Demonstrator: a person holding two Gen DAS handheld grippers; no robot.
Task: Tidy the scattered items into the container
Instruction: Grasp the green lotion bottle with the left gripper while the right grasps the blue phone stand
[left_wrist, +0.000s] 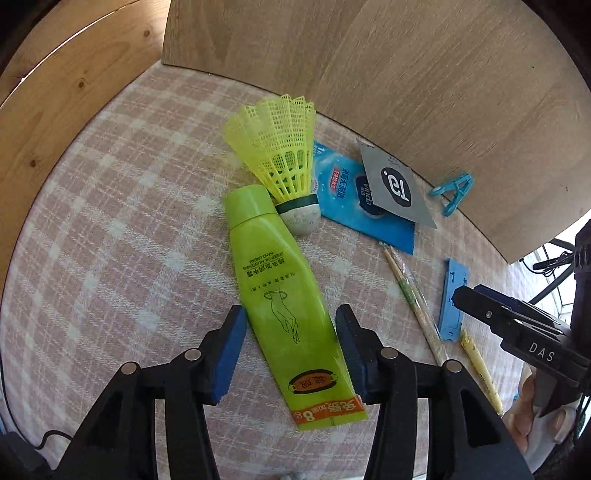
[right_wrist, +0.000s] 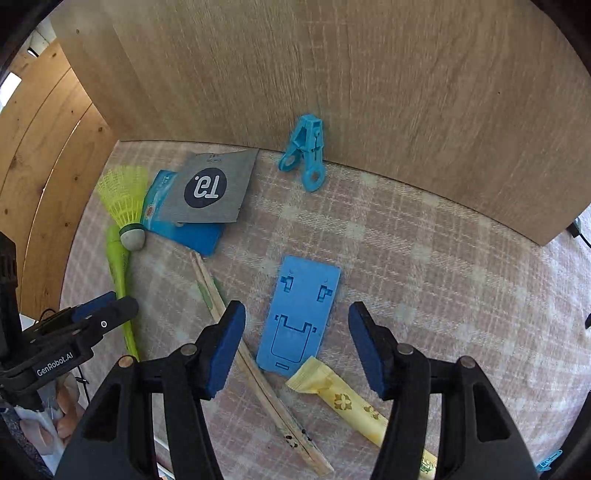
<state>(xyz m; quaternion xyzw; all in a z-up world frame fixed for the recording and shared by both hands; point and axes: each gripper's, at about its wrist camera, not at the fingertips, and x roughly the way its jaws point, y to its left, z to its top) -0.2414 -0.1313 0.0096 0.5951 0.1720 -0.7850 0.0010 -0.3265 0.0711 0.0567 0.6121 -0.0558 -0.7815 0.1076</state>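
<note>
A green hand-cream tube lies on the checked cloth, its lower half between the pads of my left gripper, which stands open over it. My right gripper is open above a flat blue plastic stand. A yellow stick sachet lies just below the stand, and wrapped chopsticks run under the right gripper's left finger. A yellow shuttlecock rests against the tube's cap. No container shows in either view.
A wooden panel stands upright along the back of the cloth. In front of it lie a grey sachet on a blue packet, and a blue clothes peg. A person's hand holds the right gripper.
</note>
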